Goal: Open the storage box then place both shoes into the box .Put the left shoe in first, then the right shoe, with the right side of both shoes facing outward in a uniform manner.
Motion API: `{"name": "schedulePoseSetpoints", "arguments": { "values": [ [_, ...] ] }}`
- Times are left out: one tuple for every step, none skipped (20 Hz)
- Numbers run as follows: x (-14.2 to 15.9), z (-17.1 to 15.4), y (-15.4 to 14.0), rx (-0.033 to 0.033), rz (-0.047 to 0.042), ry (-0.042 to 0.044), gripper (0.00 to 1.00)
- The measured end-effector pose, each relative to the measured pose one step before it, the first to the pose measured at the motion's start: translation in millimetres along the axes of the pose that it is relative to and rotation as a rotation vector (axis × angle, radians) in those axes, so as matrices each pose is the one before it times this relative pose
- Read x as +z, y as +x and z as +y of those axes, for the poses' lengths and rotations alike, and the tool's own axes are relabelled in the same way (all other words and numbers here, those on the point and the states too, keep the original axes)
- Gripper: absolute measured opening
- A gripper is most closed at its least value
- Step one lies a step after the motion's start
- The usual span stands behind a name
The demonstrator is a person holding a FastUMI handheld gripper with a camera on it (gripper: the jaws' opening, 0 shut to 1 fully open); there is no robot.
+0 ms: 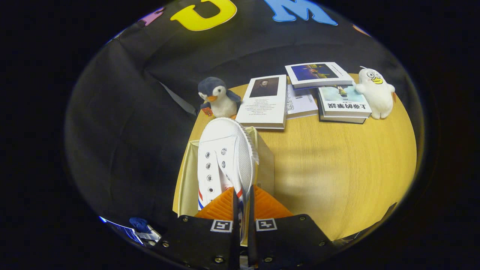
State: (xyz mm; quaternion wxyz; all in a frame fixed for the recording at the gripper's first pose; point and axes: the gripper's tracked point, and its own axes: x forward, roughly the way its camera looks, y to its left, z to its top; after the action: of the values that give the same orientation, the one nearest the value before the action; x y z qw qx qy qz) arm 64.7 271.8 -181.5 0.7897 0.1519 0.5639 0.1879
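A white shoe (225, 157) is held pinched by its side wall between the gripper (243, 210) fingers, which are nearly closed on it, toe pointing far, so it can be lowered into the open storage box (264, 165) at the table's (337, 168) near left edge
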Motion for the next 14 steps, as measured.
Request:
{"name": "schedulePoseSetpoints", "arguments": {
  "values": [
    [-2.02, 2.58, 4.01, -0.00331, 0.00693, -0.00507, 0.08],
    [-1.54, 2.62, 3.95, -0.00421, 0.00448, -0.00603, 0.08],
    [-0.93, 1.69, 3.73, -0.00560, 0.00334, -0.00520, 0.08],
    [-1.34, 0.37, 2.68, -0.00830, 0.00351, -0.00904, 0.08],
    [-1.55, -1.57, 3.38, -0.01570, 0.00539, -0.01537, 0.08],
    [-3.35, -2.19, 1.78, -0.01683, 0.00798, -0.01930, 0.08],
    [-0.52, 0.64, -0.12, 0.00109, -0.00720, -0.01272, 0.14],
    [3.99, -0.75, -3.51, -0.00703, -0.02561, -0.00792, 0.28],
    [3.95, -0.28, -1.75, -0.00031, -0.02054, -0.00589, 0.42],
    [3.20, -5.20, -2.89, -0.01154, -0.01646, -0.00094, 0.56],
    [1.91, -3.66, -6.62, -0.00422, -0.01807, -0.00864, 0.70],
    [7.25, -4.07, -9.04, -0.00263, -0.02306, -0.00129, 0.84],
    [4.14, -2.35, -7.34, 0.00530, -0.02242, -0.00136, 0.98],
    [2.76, -3.01, -7.73, 0.00228, -0.02319, 0.00050, 0.98]
  ]
}}
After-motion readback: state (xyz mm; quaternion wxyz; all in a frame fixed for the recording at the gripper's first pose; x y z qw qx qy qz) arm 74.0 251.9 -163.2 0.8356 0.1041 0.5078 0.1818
